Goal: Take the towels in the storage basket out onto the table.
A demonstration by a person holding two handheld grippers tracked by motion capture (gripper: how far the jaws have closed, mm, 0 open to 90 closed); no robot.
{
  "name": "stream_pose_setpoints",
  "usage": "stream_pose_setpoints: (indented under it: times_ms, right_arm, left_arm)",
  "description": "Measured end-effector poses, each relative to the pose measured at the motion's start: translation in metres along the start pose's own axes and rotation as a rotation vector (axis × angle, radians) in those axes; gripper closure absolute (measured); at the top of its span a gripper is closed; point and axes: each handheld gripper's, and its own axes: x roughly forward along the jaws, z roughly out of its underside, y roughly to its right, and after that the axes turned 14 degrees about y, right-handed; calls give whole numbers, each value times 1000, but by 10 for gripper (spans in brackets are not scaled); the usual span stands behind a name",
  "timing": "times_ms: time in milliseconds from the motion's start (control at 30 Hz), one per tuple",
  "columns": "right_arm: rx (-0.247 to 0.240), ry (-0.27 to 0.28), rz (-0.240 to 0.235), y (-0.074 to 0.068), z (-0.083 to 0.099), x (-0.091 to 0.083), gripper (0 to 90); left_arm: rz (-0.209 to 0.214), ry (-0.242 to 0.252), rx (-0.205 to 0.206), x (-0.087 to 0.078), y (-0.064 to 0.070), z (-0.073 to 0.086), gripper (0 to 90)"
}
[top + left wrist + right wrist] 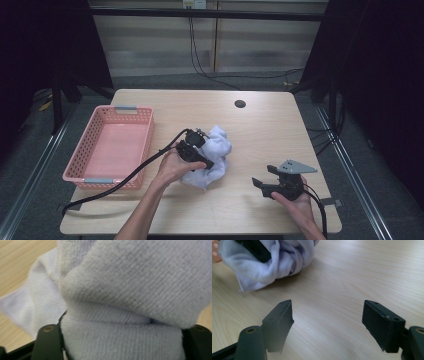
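Note:
A crumpled white cloth [216, 150] lies near the middle of the wooden table [260, 130]. My left gripper [206, 148] is pushed into its left side. In the left gripper view, a thick fold of the cloth [130, 290] is squeezed between the two jaws and bulges over them, hiding their tips. My right gripper [264, 176] hovers low over the table's front right, apart from the cloth. Its jaws stand wide open with bare wood between them [327, 320]. From there the cloth [262, 267] shows at the upper left.
A pink plastic basket [80, 142] with nothing in it stands at the table's left edge. A thick black cable [125, 177] trails from the left gripper past the basket's front corner. A small round hole [240, 104] sits near the table's far edge.

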Motion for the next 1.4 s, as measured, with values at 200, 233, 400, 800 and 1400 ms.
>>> stream_pose_setpoints:
  times_ms: [200,233,400,800,1400]
  right_arm:
    - [2,-16,-23,-4,-1,8,234]
    - [-5,-21,-28,-5,-2,9,229]
    - [-38,-28,-71,-17,-10,14,194]
    - [-31,0,-190,-39,-35,40,197]
    - [-104,-139,-223,-50,-21,100,865]
  left_arm:
    - [-4,55,4,1,0,5,170]
    - [-9,57,7,0,1,5,167]
    - [36,104,-3,-11,-2,9,182]
    - [15,185,3,-35,-4,9,160]
    - [27,301,-15,-77,-1,23,200]
